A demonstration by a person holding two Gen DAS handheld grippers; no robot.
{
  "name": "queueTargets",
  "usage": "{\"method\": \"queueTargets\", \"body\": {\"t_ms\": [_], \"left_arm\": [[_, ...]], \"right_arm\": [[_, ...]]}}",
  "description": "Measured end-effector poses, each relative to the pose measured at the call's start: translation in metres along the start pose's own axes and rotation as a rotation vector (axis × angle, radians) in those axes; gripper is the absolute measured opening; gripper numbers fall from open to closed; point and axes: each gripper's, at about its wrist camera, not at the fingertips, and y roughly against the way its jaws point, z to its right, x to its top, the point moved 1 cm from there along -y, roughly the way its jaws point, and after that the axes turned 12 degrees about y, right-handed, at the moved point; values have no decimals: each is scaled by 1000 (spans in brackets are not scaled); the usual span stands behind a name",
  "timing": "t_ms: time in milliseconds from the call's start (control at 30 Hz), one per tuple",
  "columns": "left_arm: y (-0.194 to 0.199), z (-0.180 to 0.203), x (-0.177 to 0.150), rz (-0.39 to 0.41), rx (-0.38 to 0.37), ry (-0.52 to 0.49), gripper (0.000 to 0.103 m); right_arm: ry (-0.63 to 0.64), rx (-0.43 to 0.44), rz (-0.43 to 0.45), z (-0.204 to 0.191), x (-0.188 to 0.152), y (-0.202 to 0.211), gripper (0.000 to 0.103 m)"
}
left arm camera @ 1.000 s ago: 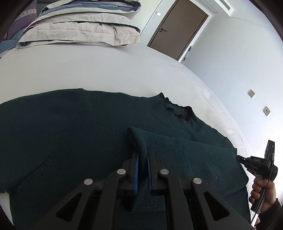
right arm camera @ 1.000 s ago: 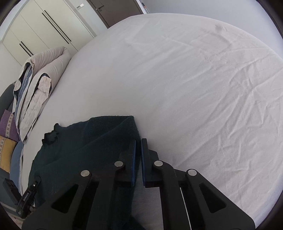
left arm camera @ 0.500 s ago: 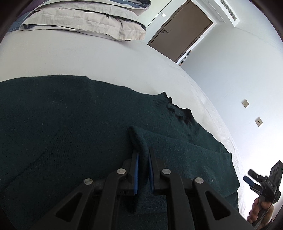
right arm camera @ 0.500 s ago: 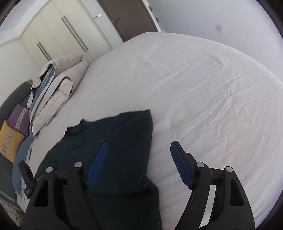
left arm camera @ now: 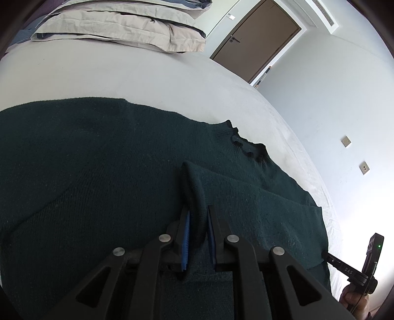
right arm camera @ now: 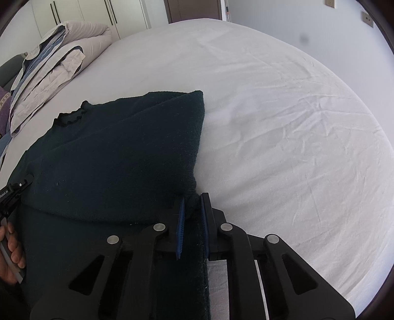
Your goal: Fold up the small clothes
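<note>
A dark green knit sweater (left arm camera: 103,157) lies flat on a white bed, its frilled collar (left arm camera: 248,150) pointing away. One sleeve is folded across the body. My left gripper (left arm camera: 197,209) is shut on the folded sleeve's edge. In the right wrist view the sweater (right arm camera: 118,157) fills the left half, and my right gripper (right arm camera: 192,200) is shut on its right edge near the bed sheet. The right gripper also shows in the left wrist view (left arm camera: 354,268) at the lower right.
The white bed sheet (right arm camera: 283,128) spreads wide to the right. Stacked pillows and folded bedding (left arm camera: 118,27) lie at the bed's head. A brown door (left arm camera: 256,41) and a white wall stand beyond. Wardrobe doors (right arm camera: 81,12) show in the right wrist view.
My right gripper opened half a second ago and has now shut on the sweater's right edge. My left gripper has kept its hold on the sleeve and shifted slightly.
</note>
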Motion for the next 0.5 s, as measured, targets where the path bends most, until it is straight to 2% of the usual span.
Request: {"method": "queueTargets", "body": {"t_ms": [167,367,500], "left_arm": [[5,0,-4,12,-29,0,17],[7,0,-7,19,-19,-9,17],[8,2,-10,13,-3,-9,17]], "right_arm": [[-65,11,13,11,-2,2,9],[-107,1,38,16,-7,-6,9],[-118,64,37,24,-5,-4,12]]}}
